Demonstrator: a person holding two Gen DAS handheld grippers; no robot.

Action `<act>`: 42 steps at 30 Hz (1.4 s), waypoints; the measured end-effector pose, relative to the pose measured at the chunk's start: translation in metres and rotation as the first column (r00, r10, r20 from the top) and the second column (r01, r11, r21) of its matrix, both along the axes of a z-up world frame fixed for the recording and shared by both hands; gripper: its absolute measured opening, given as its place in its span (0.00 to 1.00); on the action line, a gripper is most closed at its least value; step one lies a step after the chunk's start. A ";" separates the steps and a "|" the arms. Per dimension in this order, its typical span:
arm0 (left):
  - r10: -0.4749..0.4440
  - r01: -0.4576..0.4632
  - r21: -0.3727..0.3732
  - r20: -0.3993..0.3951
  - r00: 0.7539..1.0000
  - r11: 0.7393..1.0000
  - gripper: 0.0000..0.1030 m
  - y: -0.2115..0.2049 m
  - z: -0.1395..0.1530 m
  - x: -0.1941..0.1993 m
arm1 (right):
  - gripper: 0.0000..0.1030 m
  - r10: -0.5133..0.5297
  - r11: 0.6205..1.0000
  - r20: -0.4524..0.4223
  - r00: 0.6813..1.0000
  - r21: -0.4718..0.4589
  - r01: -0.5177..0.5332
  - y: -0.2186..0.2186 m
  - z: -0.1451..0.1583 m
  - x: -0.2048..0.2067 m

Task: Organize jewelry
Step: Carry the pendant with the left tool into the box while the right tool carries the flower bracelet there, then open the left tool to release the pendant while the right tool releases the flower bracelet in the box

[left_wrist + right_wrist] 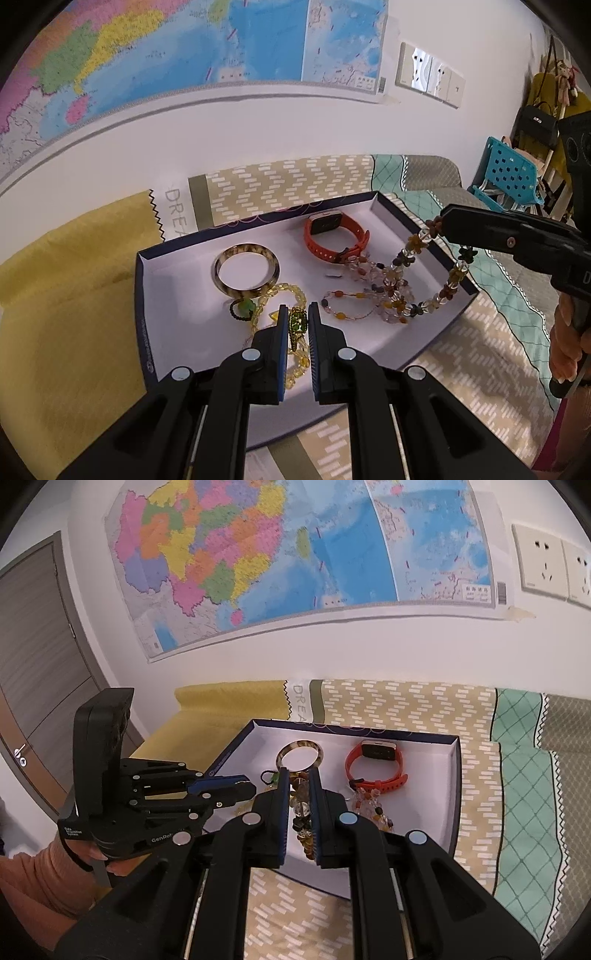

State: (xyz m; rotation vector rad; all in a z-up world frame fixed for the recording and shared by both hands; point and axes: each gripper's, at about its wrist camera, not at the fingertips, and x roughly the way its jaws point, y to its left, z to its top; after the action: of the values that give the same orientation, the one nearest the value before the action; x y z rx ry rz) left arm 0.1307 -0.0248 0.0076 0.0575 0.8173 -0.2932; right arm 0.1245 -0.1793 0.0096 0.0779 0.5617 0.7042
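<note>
Left wrist view cuts the yellow bead chain (295,295) off behind the left tool (298,317), whose fingers clamp a green jewelled piece (298,325) just over the box (147,306). What that piece is cannot be made out. The right tool (299,794) reaches in from the right, tilted down, closed on a flower-bead necklace (410,254) whose loop hangs to the box floor. Bangle (246,271) and orange watch (334,230) lie inside, apart.
</note>
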 end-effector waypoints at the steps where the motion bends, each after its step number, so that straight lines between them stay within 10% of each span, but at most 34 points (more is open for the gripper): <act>1: 0.001 -0.001 0.004 -0.004 1.000 1.000 0.09 0.000 -0.001 0.002 | 0.10 -0.001 1.000 -0.007 1.000 0.000 0.001 0.001 -0.002 0.003; 33: 0.042 -0.036 0.063 -0.094 0.995 0.997 0.11 0.000 -0.034 0.042 | 0.11 -0.106 0.994 -0.127 0.986 -0.047 0.101 -0.013 -0.046 0.054; 42: 0.041 -0.041 0.042 -0.017 0.999 0.998 0.30 0.005 -0.012 0.022 | 0.17 -0.150 0.989 -0.132 0.980 -0.020 0.149 -0.028 -0.045 0.049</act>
State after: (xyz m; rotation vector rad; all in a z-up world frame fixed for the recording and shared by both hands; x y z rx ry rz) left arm 0.1525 -0.0196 -0.0043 0.0769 0.8414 -0.2383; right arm 0.1734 -0.2073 -0.0349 0.1574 0.6802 0.5520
